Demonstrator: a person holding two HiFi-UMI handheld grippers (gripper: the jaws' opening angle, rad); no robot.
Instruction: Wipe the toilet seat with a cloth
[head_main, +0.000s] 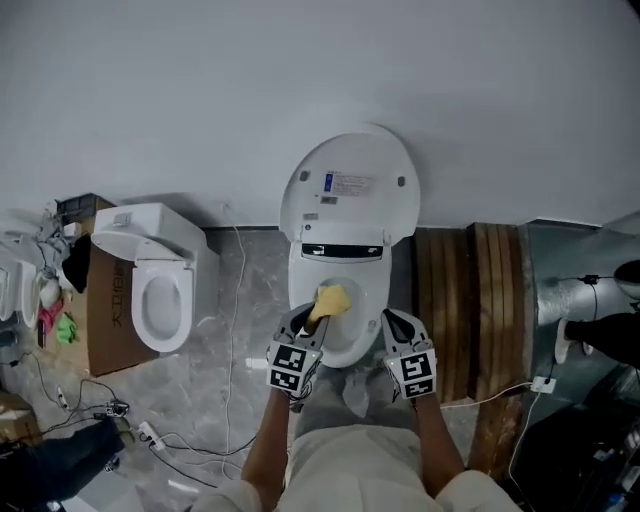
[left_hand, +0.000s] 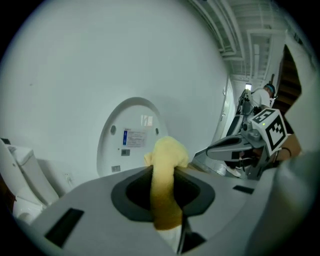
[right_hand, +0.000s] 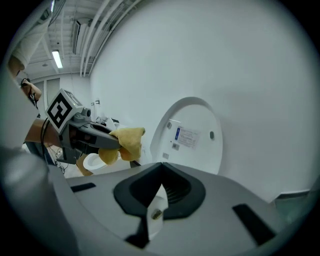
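Left claw (head_main: 316, 320): clamped on the yellow cloth (head_main: 333, 298), which bunches past the tips above the left front of the toilet seat (head_main: 374, 298). Whether it touches the seat cannot be told. Right claw (head_main: 393, 322): closed, empty, just beside the seat's right edge.

Hazards:
- Only a narrow fold is gripped. Drag during wiping may pull the cloth free into the bowl (head_main: 345, 330).
- Bare claw tips may scrape the seat if pressed too low.
- The idle right claw may knock the seat.
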